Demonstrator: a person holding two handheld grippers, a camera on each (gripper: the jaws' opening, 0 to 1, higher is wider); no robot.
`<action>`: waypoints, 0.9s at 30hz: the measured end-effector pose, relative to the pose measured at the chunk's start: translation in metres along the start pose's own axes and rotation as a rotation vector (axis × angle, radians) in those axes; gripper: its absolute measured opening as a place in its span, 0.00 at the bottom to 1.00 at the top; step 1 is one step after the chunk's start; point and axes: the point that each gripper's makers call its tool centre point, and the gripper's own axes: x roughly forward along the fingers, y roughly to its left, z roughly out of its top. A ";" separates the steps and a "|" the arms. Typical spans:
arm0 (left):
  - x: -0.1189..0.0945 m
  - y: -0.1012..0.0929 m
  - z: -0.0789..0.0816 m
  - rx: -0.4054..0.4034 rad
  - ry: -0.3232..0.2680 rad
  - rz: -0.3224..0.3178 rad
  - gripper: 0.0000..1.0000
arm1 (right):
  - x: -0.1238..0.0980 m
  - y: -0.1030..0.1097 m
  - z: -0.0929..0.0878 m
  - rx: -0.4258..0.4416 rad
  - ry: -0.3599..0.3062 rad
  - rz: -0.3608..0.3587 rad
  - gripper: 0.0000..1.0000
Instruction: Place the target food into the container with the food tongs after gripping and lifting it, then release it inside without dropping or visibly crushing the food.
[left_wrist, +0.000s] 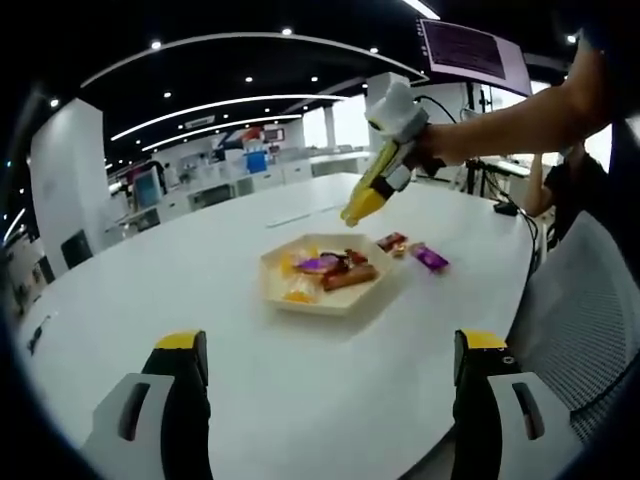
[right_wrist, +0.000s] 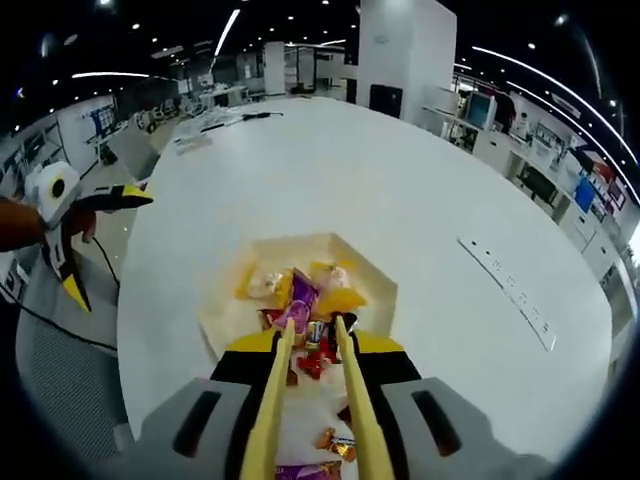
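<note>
White office counter, tray of wrapped snacks mid-surface, two loose snacks just beyond it. Right gripper hovers, its tongs pinched nearly together above the pile, nothing visibly held. Left gripper spread wide, empty. Risk: squeezing hard could crush a wrapper.

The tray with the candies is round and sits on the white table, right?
Not quite. The tray is six-sided, not round; the left gripper view shows its straight edges and corners. The rest is right: it holds the candies and sits on the white table.
</note>
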 end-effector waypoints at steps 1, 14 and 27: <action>0.000 0.000 0.000 -0.001 0.001 0.000 0.99 | 0.000 -0.001 -0.001 -0.002 0.003 -0.005 0.26; -0.001 0.000 0.001 -0.004 -0.004 0.003 0.99 | -0.018 -0.008 -0.020 -0.013 -0.047 -0.039 0.27; 0.001 -0.003 0.000 0.006 0.001 -0.012 0.99 | -0.037 -0.011 -0.037 -0.035 -0.059 -0.043 0.27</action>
